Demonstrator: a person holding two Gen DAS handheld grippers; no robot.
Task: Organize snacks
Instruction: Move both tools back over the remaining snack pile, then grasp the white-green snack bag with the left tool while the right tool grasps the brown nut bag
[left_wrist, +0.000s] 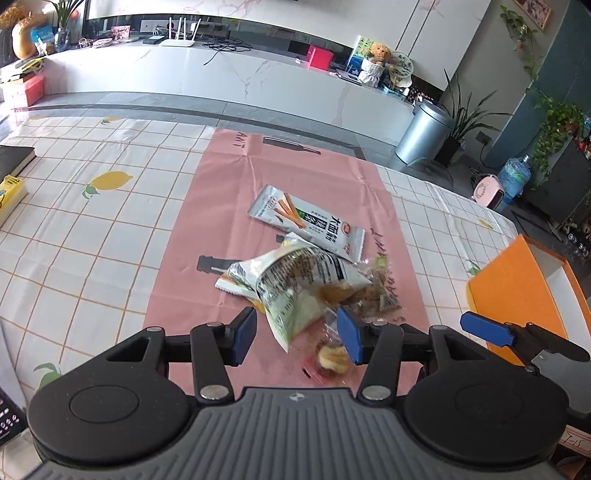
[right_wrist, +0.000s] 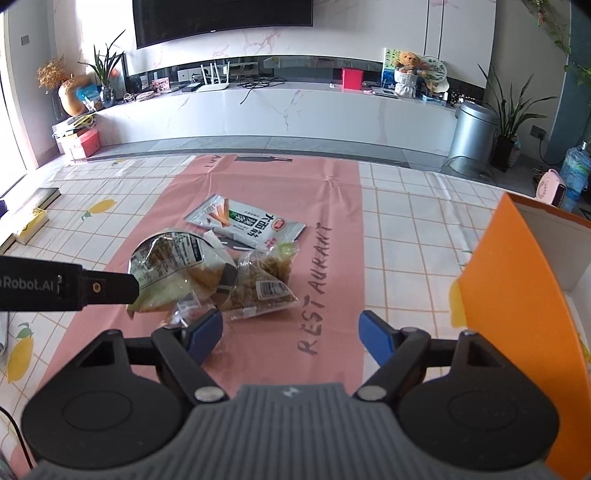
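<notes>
A pile of snacks lies on the pink mat (left_wrist: 207, 236): a white packet with a stick picture (left_wrist: 306, 221) (right_wrist: 245, 221), a green-and-white bag (left_wrist: 295, 284) (right_wrist: 173, 269), and a clear packet of brown snack (left_wrist: 376, 291) (right_wrist: 262, 284). My left gripper (left_wrist: 295, 341) is open, its blue pads either side of the bag's near corner without pressing it. A small clear-wrapped piece (left_wrist: 332, 358) lies by its right pad. My right gripper (right_wrist: 291, 338) is open over bare mat, and its left pad touches the clear packet's edge. The orange box (left_wrist: 517, 291) (right_wrist: 509, 295) stands open to the right.
A lemon-print checked tablecloth (left_wrist: 92, 229) covers the table. A black book (left_wrist: 14, 158) and a yellow box (left_wrist: 11, 195) lie at the far left. The table's far edge runs behind the mat, with floor, a grey bin (left_wrist: 424, 133) and plants beyond.
</notes>
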